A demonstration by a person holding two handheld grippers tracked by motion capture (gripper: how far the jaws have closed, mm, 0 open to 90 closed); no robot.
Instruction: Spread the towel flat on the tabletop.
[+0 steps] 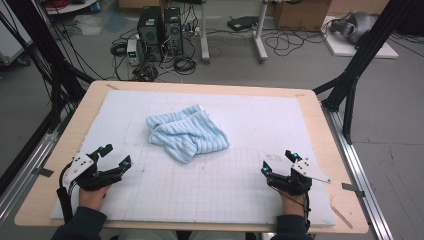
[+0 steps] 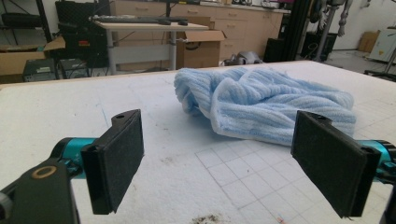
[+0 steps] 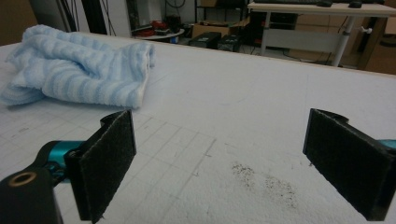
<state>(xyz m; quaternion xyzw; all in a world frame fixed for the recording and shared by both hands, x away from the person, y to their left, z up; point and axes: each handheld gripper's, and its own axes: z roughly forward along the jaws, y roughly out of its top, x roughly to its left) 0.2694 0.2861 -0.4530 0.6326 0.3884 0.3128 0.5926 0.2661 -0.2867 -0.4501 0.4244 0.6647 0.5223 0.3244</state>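
The crumpled light-blue striped towel lies on the white mat of the counter, well apart from every mat edge, while the left gripper and right gripper, both empty with jaws wide apart, rest near the mat's front corners.

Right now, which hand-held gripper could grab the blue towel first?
Probably the left hand-held gripper: its open jaws already face the crumpled blue towel, which lies on the white mat nearer the left side. The right hand-held gripper, also open, sits farther away.
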